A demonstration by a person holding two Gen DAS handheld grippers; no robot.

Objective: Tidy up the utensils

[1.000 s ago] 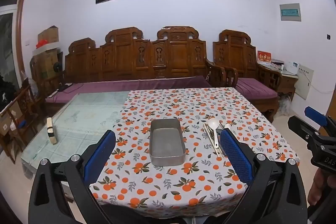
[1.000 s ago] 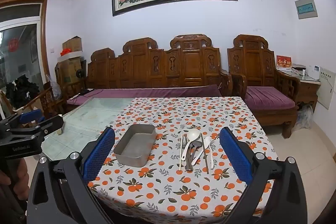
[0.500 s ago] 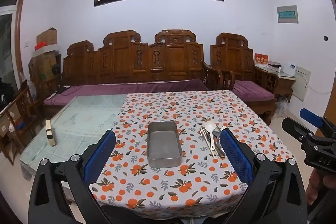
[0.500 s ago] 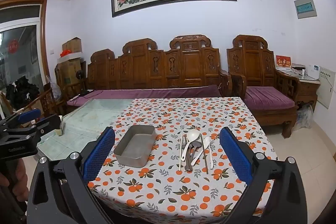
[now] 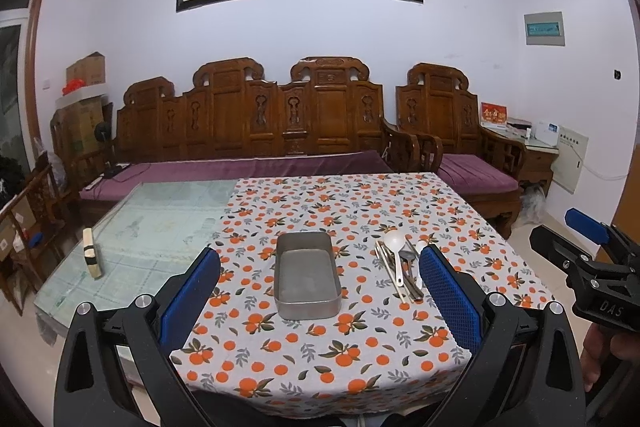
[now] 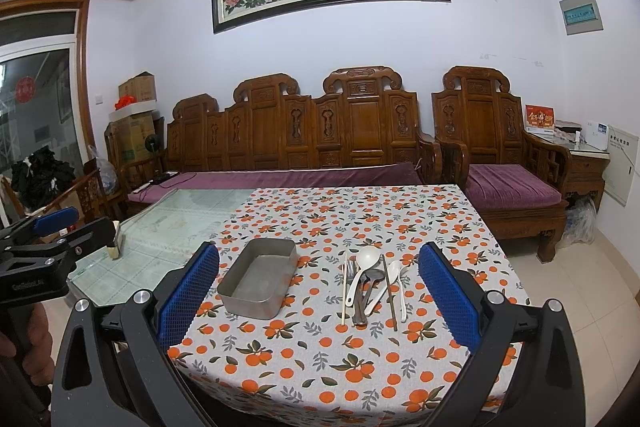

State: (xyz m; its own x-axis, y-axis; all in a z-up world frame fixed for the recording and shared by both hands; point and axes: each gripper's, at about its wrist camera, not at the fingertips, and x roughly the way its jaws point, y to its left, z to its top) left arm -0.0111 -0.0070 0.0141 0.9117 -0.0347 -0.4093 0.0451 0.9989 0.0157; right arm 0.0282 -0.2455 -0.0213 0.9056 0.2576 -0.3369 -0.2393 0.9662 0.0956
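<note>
The metal tin (image 5: pixel 307 275) sits empty on the orange-print cloth (image 5: pixel 340 211) that covers the right part of the desk (image 5: pixel 160 223); left of the cloth the glass top lies bare. Just right of the tin, not touching it, lies the pile of utensils (image 6: pixel 370 285).

From the right wrist view the pile can be told apart in part: a large white spoon (image 6: pixel 362 269), a smaller white spoon (image 6: pixel 386 281), a pale chopstick (image 6: pixel 344 289) nearest the tin, a dark chopstick (image 6: pixel 389 293), and a fork and a metal spoon crossed under the white ones, their handles overlapped and hard to separate. From the left wrist view the right-hand blue pad covers the far side of the pile, so only the large white spoon and a few handles show.

The left claw (image 5: pixel 318 299) has its pads wide apart, framing the tin, and grips nothing. The right claw (image 6: pixel 318 297) is likewise spread wide and empty, with the tin and the pile between its pads.

Far left of the tin, on the glass, stands a small pale block (image 5: pixel 91 259) with a dark band; what it is cannot be made out. Each claw shows at the edge of the other's view, cut off by the frame, with part of a hand (image 5: pixel 600 355) below it.
</note>
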